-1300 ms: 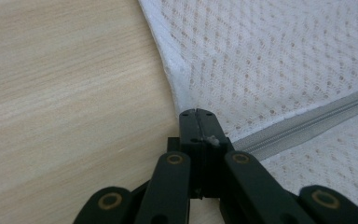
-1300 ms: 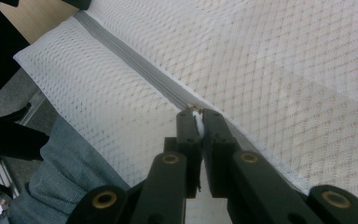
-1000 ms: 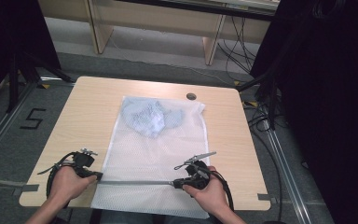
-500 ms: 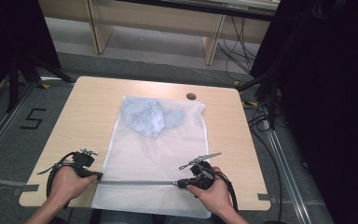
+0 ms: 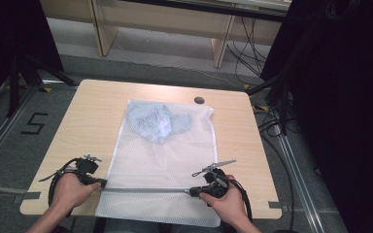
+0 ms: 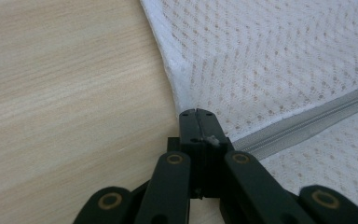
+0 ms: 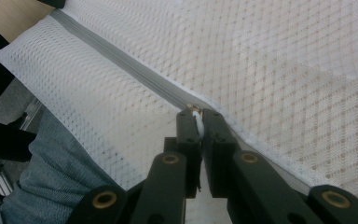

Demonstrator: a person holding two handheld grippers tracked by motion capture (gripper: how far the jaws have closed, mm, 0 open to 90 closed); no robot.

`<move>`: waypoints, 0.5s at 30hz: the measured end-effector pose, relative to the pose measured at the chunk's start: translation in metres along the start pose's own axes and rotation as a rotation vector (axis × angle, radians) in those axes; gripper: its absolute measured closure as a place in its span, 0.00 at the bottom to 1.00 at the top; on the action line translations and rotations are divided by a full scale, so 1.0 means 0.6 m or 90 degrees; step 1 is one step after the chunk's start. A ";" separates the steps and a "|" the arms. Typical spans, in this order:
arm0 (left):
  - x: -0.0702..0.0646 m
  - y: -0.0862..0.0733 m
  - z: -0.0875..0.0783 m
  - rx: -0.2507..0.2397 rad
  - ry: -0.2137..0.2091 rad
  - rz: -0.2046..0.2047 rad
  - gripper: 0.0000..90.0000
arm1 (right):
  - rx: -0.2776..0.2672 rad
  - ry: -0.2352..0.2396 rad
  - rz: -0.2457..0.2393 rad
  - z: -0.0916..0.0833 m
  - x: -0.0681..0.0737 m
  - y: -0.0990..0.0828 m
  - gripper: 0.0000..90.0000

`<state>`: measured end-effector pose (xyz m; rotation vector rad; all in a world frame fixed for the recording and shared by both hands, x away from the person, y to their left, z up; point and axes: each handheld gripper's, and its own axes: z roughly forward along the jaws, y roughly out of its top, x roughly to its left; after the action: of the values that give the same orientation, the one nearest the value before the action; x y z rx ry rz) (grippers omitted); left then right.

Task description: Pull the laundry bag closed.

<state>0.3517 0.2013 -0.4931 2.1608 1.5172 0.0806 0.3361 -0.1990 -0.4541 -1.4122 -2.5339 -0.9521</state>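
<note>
Moved further right along the grey zipper [image 5: 145, 190] since a second ago: the right tool [image 5: 193, 192], clenched on the small white zipper pull [image 7: 196, 122]. Unmoved at the zipper's left end: the left tool [image 5: 102, 183], pinched tight on the edge of the white mesh laundry bag [image 5: 175, 155]. Spread flat on the light wooden tabletop [image 5: 92, 121], this bag, with a crumpled light blue cloth [image 5: 155, 121] inside its far end.

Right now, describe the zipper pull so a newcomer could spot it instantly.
Start at the wooden table and find the white mesh bag lying flat on it. A grey zipper crosses its near end; follow it to the right gripper. The zipper pull is the small white tab pinched there.
</note>
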 end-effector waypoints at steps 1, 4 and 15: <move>0.000 0.000 0.000 0.000 -0.001 0.001 1.00 | 0.002 0.001 0.000 -0.002 -0.001 -0.001 0.97; 0.000 0.000 0.000 -0.001 -0.002 0.001 1.00 | 0.001 -0.001 0.009 -0.004 -0.003 -0.002 0.97; 0.001 0.000 0.000 -0.001 -0.001 0.007 1.00 | 0.005 -0.007 0.025 -0.011 -0.012 -0.008 0.97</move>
<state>0.3522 0.2019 -0.4932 2.1682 1.5049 0.0838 0.3350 -0.2095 -0.4539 -1.4632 -2.5048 -0.9300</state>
